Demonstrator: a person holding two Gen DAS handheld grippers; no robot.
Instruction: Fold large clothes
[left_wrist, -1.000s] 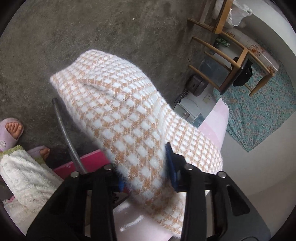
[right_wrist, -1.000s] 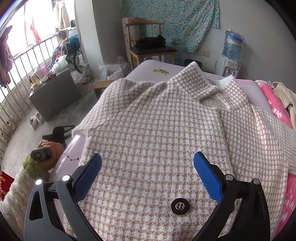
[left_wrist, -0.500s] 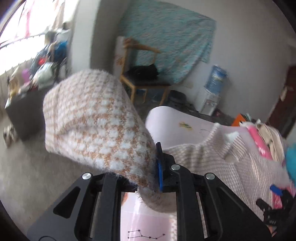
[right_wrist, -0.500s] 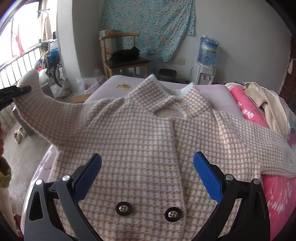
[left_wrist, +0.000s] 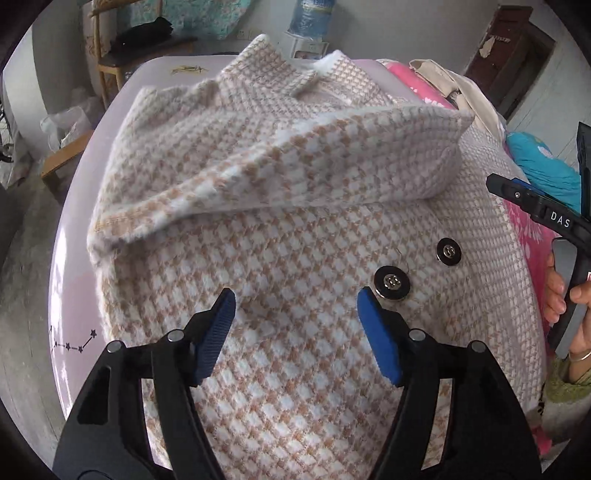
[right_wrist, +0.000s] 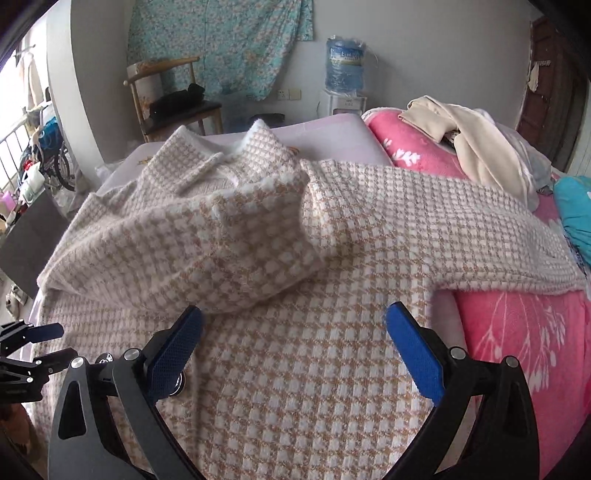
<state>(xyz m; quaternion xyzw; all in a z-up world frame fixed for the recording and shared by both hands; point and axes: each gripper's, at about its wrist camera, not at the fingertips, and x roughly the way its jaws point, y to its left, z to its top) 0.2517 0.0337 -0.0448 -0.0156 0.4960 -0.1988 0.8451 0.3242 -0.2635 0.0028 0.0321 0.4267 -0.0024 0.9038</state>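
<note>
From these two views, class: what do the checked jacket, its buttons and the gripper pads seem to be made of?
Jacket: soft woven or knitted wool-like cloth, going by its fuzzy nap and white fluffy edges. Buttons: probably metal, shiny and mirror-like with dark rims. Gripper pads: likely rubber or plastic, matte blue with a fine ribbed texture.

jacket (left_wrist: 295, 229): white-and-tan houndstooth check
buttons (left_wrist: 391, 283): black, silver centres
gripper pads (right_wrist: 415, 356): blue
blanket (right_wrist: 517, 332): pink, white plant print
wall cloth (right_wrist: 221, 40): teal floral

left tool (left_wrist: 295, 328) hovers with its blue pads spread wide, gripping nothing; right tool (right_wrist: 295, 350) likewise gapes, empty, pads well apart.
</note>
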